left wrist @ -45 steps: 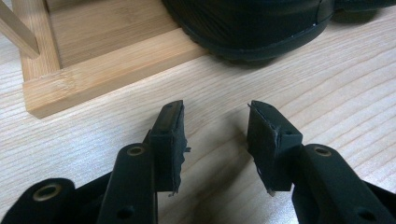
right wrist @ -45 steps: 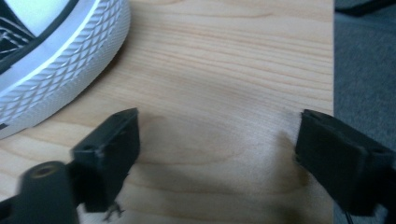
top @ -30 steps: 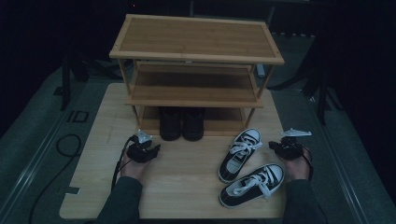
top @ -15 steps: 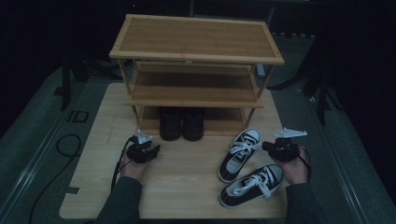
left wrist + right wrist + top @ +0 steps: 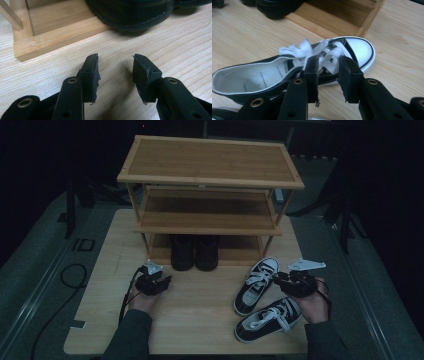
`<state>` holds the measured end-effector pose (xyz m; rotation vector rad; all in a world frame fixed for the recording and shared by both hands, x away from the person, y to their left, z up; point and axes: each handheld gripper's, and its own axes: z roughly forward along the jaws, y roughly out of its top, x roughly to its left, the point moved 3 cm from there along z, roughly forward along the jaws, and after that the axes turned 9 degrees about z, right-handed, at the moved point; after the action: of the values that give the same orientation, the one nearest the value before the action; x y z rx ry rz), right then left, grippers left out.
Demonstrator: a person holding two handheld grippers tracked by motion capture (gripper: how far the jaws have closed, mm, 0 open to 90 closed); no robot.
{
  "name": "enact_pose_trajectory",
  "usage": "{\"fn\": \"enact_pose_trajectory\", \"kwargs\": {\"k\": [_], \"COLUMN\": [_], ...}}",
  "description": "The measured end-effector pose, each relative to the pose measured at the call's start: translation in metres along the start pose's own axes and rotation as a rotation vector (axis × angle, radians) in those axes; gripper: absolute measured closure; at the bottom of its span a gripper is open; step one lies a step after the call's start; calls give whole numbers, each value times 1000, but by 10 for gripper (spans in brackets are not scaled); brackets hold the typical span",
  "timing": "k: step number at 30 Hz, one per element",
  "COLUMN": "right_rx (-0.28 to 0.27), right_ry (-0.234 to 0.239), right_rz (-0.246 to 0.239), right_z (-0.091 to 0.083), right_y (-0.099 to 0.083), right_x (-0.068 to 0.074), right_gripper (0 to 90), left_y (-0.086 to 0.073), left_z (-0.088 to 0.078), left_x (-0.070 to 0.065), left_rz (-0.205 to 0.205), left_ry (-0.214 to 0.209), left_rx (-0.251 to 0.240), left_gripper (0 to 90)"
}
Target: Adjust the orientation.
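The right gripper (image 5: 328, 75), jaws just opening and empty, hangs over a sneaker (image 5: 287, 72) whose heel is cut off, before the shoe rack (image 5: 210, 190). The left gripper (image 5: 115, 72) gapes near half-hidden black shoes (image 5: 195, 252).

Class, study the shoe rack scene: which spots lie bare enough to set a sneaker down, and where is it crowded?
Bare: the top shelf, the middle shelf, and the tabletop between the left gripper and the sneakers. Crowded: the bottom shelf around the black shoes, and the table's right side.
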<state>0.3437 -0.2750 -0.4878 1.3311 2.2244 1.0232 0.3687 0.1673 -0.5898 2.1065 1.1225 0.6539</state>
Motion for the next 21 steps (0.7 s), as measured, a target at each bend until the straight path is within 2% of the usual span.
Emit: {"fn": "enact_pose_trajectory", "kwargs": {"k": [7, 11, 14, 15, 16, 17, 21], "right_rx": [-23, -19, -2, 10, 10, 22, 44], "right_ry": [-12, 6, 3, -1, -1, -12, -30], "right_rz": [-29, -4, -5, 2, 2, 1, 13], "right_z": [-6, -8, -5, 0, 0, 5, 14], "right_y": [4, 5, 4, 2, 2, 2, 1], "right_x": [14, 16, 19, 22, 22, 24, 27], "right_gripper": [658, 638, 598, 542, 542, 471, 394], "left_y": [0, 0, 0, 0, 0, 0, 0], "left_z": [0, 0, 0, 0, 0, 0, 0], "left_x": [0, 0, 0, 0, 0, 0, 0], "left_rz": [-2, -2, -2, -2, -2, -1, -1], "left_ry": [-1, 0, 0, 0, 0, -1, -2], "left_rx": [-1, -1, -2, -2, -2, -1, -2], "left_gripper": [565, 565, 565, 565, 565, 565, 565]}}
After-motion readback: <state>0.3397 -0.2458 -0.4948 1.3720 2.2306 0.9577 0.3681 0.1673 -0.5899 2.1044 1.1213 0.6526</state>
